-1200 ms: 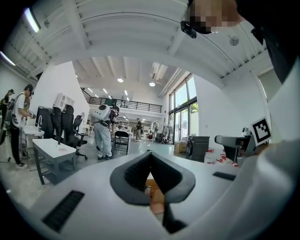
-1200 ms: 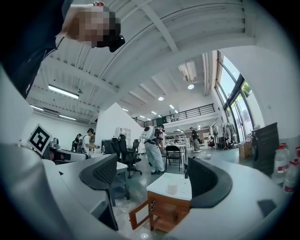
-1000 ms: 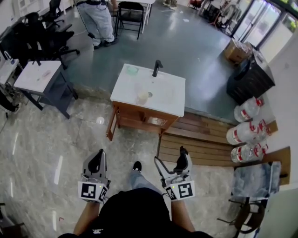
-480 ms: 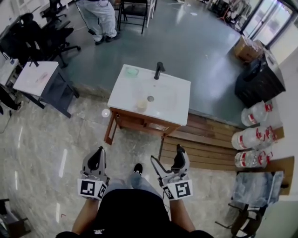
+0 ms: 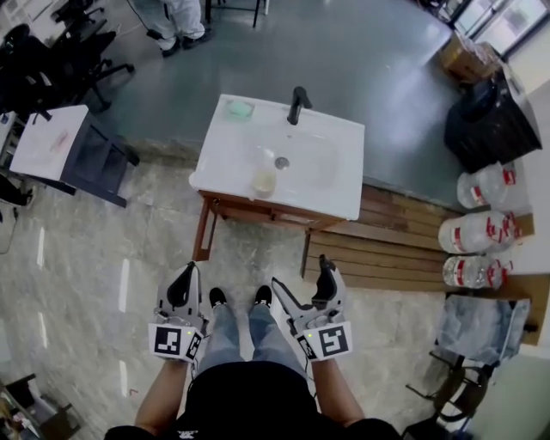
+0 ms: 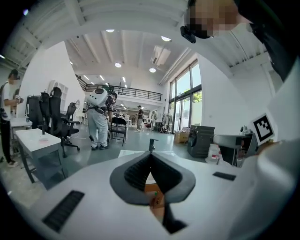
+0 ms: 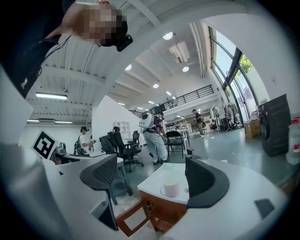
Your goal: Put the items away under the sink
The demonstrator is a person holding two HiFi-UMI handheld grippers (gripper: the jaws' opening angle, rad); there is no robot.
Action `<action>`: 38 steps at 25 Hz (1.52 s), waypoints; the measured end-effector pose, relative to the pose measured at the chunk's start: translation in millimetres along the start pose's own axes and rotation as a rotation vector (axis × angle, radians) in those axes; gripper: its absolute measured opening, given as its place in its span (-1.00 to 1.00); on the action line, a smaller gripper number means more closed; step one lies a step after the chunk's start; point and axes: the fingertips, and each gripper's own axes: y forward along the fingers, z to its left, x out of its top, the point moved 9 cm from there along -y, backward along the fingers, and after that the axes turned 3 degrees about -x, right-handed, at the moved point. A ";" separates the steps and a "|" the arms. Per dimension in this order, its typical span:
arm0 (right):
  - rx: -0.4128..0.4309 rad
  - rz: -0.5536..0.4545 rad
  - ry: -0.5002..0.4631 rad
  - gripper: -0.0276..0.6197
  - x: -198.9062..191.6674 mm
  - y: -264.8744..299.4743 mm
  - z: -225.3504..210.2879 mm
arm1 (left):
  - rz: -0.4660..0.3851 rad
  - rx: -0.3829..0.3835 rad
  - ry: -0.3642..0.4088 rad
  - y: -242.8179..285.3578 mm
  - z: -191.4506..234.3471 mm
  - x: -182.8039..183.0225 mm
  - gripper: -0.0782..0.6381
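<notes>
A white sink top (image 5: 331, 185) on a wooden cabinet (image 5: 258, 213) stands ahead of me on the floor. On it are a cream cup (image 5: 264, 181) beside the basin, a green item (image 5: 240, 109) at the back left corner, and a black faucet (image 5: 297, 103). My left gripper (image 5: 184, 273) is held low in front of my body, shut and empty. My right gripper (image 5: 302, 277) is beside it, open and empty. In the right gripper view the cup (image 7: 170, 189) and cabinet (image 7: 161, 208) show between the spread fingers. The left gripper (image 6: 151, 157) has its jaws pressed together.
A wooden pallet (image 5: 387, 249) lies right of the cabinet, with large water jugs (image 5: 477, 232) and a black bin (image 5: 490, 120) beyond. A small white side table (image 5: 51, 142) and office chairs (image 5: 43, 60) stand at the left. A person (image 5: 176, 17) stands behind the sink.
I have stepped closer, so the sink cabinet now lies nearer my feet. Both grippers keep the same pose, left shut and right open.
</notes>
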 end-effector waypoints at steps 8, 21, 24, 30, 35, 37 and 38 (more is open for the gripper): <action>-0.004 0.079 0.027 0.51 -62.4 62.3 4.7 | 0.033 -0.058 0.027 70.6 37.1 -39.7 -0.76; -0.024 0.156 0.080 0.45 -178.9 145.0 -7.9 | 0.083 -0.089 0.017 149.3 84.5 -126.0 -0.76; -0.041 0.144 0.058 0.26 -192.5 166.4 -12.8 | 0.080 -0.092 0.020 166.1 94.3 -140.2 -0.76; -0.067 0.133 0.063 0.12 -208.7 202.3 -19.9 | 0.083 -0.091 -0.001 192.3 109.0 -160.5 -0.76; -0.083 0.161 0.053 -0.17 -218.9 223.9 -22.8 | 0.093 -0.094 -0.007 204.3 112.7 -167.8 -0.76; -0.086 0.172 0.055 -0.24 -221.7 229.6 -21.3 | 0.099 -0.093 -0.010 205.8 115.1 -171.0 -0.76; -0.089 0.170 0.054 -0.31 -222.4 232.2 -21.1 | 0.102 -0.091 -0.011 206.2 116.5 -172.6 -0.76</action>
